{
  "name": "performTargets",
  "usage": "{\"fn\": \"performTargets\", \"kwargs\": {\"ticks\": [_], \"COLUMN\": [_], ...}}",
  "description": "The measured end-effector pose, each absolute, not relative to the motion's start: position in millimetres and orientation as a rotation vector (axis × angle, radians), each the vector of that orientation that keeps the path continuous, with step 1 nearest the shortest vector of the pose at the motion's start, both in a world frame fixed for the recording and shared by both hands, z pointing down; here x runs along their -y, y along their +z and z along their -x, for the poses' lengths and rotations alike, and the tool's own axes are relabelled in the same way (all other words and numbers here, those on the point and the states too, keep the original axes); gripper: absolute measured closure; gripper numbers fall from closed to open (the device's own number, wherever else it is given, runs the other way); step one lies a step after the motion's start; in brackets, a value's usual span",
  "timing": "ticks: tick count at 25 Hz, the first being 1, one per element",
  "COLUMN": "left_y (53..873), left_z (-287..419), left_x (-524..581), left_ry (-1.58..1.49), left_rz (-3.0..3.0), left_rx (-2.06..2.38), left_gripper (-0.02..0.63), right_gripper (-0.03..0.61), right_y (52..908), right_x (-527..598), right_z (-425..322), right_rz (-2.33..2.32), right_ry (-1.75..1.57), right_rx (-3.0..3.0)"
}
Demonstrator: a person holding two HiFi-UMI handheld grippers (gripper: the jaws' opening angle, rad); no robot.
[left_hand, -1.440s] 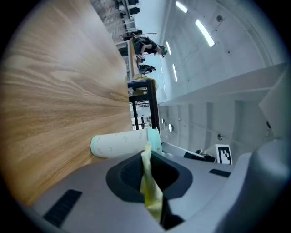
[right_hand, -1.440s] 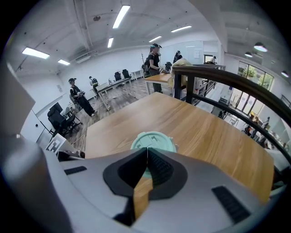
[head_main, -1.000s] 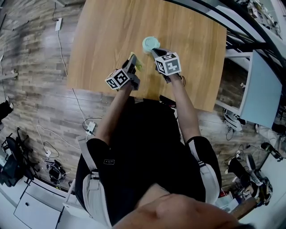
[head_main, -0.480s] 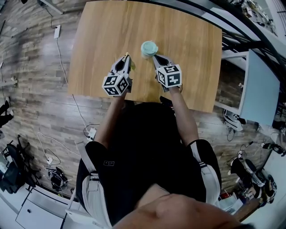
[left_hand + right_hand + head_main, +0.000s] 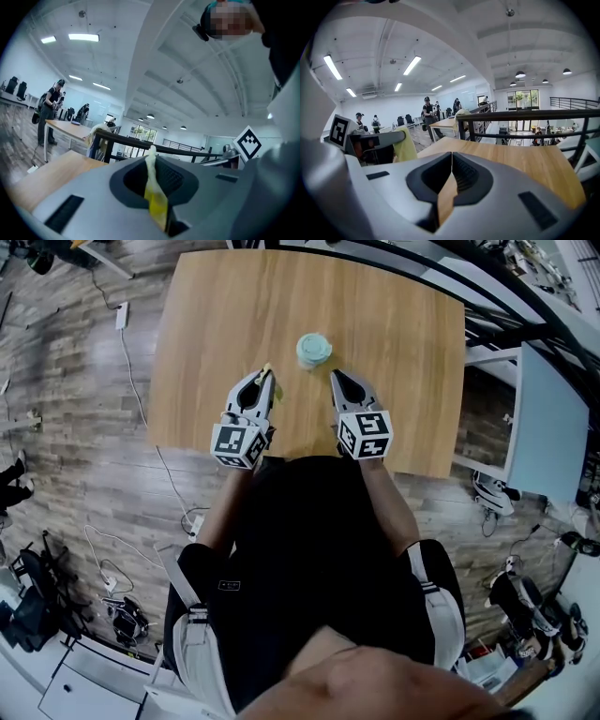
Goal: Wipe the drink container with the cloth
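In the head view, the drink container (image 5: 314,350), round and capped by a smooth pale-green lid (image 5: 315,346), is seen upright on the wooden counter (image 5: 403,324), just beyond the tips of both tongs and touched by neither. The left tongs (image 5: 266,377) are held to its left, with a scrap of yellow cloth (image 5: 267,368) showing at the tips. The right tongs (image 5: 335,379) are held to its right. In the left gripper view, the jaws are seen clenched on the cloth (image 5: 156,199), a thin, limp fabric pinched into a narrow fold, yellow below and paler at its upper edge; the container is not shown there. In the right gripper view, the jaws are pressed together with nothing between them, and the counter's matt wood grain is seen past them. The wipe is judged not yet under way. To be done well, the container would best be steadied by the right tongs, once opened, since it is likely to be slid or tipped by a sideways rub. More cloth should be laid flat against wall and lid, so that fabric, not hard jaw, is dragged across.
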State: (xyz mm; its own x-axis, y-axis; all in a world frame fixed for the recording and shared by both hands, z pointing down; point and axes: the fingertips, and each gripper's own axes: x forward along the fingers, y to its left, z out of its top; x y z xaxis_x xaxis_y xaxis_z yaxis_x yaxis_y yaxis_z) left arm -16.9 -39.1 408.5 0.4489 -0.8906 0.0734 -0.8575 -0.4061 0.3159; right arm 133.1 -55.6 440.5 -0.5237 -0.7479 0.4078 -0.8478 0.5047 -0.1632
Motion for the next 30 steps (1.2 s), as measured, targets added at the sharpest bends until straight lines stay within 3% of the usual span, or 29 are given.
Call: {"fn": "performTargets", "kwargs": {"ticks": [12,30], "left_y": [392,401], "left_z": [-4,-7], "left_x": [7,9], "left_ry": [-0.11,-0.094], "left_rz": [-2.445,-2.431], "left_rx": [1.456,1.439], "left_gripper": [0.574,0.574], "right_gripper": [0.546,0.548], "right_y": [393,394], "right_x": [10,14], "right_z": [-151,-159], "right_rz": [-1.566,-1.574], "right_ry": [0.333,0.34], "right_rx": [2.603,2.612]}}
